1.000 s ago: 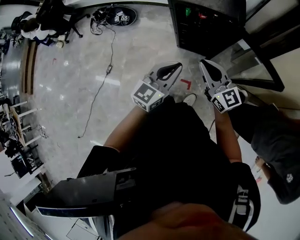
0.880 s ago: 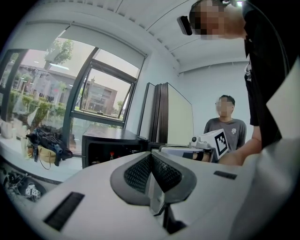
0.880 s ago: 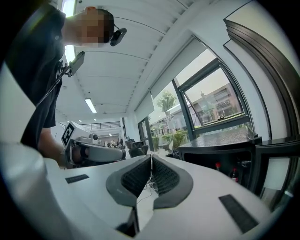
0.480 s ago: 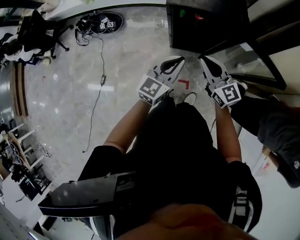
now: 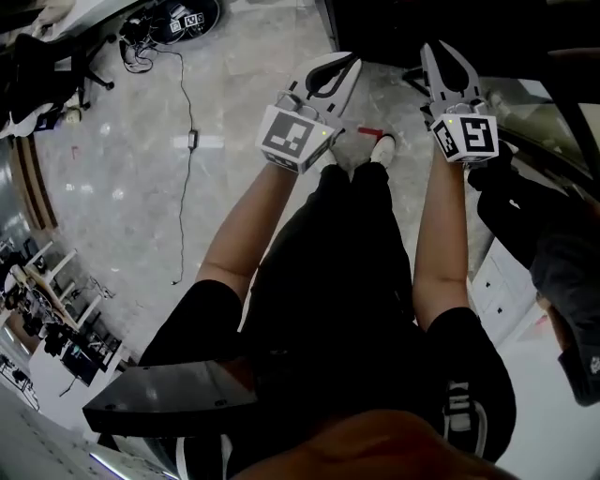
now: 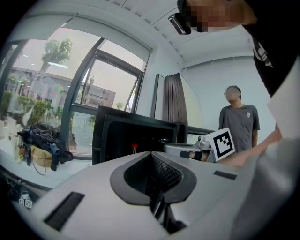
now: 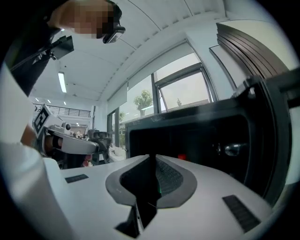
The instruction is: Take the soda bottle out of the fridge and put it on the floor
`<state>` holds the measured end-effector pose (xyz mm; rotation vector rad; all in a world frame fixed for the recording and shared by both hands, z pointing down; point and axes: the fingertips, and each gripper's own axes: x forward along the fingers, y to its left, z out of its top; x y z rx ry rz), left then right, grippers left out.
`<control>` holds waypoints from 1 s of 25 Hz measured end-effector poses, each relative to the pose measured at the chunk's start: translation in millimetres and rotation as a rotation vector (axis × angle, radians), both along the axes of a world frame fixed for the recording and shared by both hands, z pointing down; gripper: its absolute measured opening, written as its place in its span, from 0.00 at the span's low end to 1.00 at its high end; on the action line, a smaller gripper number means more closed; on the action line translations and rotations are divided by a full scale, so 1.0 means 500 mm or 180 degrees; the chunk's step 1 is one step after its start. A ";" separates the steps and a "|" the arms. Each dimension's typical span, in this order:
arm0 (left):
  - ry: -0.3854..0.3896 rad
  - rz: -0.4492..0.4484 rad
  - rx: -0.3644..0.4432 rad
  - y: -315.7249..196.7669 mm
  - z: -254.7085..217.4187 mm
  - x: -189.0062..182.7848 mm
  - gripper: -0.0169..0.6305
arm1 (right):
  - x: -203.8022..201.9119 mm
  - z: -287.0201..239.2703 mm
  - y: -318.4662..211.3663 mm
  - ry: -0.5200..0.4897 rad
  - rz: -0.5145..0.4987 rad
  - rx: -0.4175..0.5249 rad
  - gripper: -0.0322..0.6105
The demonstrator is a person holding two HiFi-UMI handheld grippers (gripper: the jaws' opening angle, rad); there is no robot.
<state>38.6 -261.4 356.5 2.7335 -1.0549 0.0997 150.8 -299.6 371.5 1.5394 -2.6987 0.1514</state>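
The black fridge (image 5: 394,26) stands open at the top of the head view, its door frame (image 5: 572,103) swung out to the right. In its dark inside only a small red item (image 6: 134,147) (image 7: 182,157) shows; I cannot make out the soda bottle itself. My left gripper (image 5: 354,59) is held just short of the fridge opening, shut, with nothing between its jaws (image 6: 151,153). My right gripper (image 5: 433,47) is level beside it, nearer the door side, also shut and holding nothing (image 7: 151,156).
A black cable (image 5: 184,150) runs over the marble floor at the left. A red tape mark (image 5: 371,131) lies by my shoes (image 5: 382,146). Another person stands close on the right (image 5: 553,253); one in a grey shirt (image 6: 240,123) watches.
I have stepped closer to the fridge. Both grippers have moved forward towards its opening, still shut, and the fridge now fills the top edge of the head view.
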 end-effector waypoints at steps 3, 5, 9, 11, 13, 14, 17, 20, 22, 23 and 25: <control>0.0055 -0.0145 0.0006 -0.048 0.048 0.012 0.03 | 0.021 0.063 -0.055 -0.0109 0.0058 -0.0040 0.12; 0.0059 -0.0193 0.0032 -0.076 0.085 0.030 0.03 | 0.024 0.103 -0.092 -0.0106 -0.0006 -0.0089 0.21; 0.0034 -0.0261 0.0185 -0.136 0.136 0.063 0.03 | 0.010 0.157 -0.169 -0.0094 -0.0158 -0.0125 0.36; 0.0028 -0.0304 0.0249 -0.165 0.157 0.078 0.03 | 0.010 0.176 -0.205 -0.0087 -0.0161 -0.0117 0.42; 0.0038 -0.0346 0.0281 -0.185 0.174 0.095 0.03 | 0.013 0.189 -0.234 -0.0052 -0.0152 -0.0076 0.51; 0.0047 -0.0367 0.0284 -0.193 0.181 0.102 0.03 | 0.015 0.194 -0.246 -0.0023 -0.0150 -0.0055 0.53; 0.0057 -0.0409 0.0285 -0.210 0.196 0.118 0.03 | 0.021 0.206 -0.283 -0.0030 -0.0154 -0.0038 0.56; 0.0047 -0.0424 0.0328 -0.221 0.202 0.122 0.03 | 0.018 0.212 -0.319 -0.0040 -0.0187 -0.0016 0.58; 0.0034 -0.0428 0.0355 -0.221 0.203 0.121 0.03 | 0.008 0.216 -0.334 0.0010 -0.0247 -0.0001 0.58; 0.0031 -0.0429 0.0352 -0.220 0.205 0.120 0.03 | 0.002 0.218 -0.340 0.0061 -0.0278 0.0010 0.58; 0.0051 -0.0439 0.0305 -0.217 0.215 0.118 0.03 | -0.007 0.225 -0.353 0.0173 -0.0323 0.0038 0.58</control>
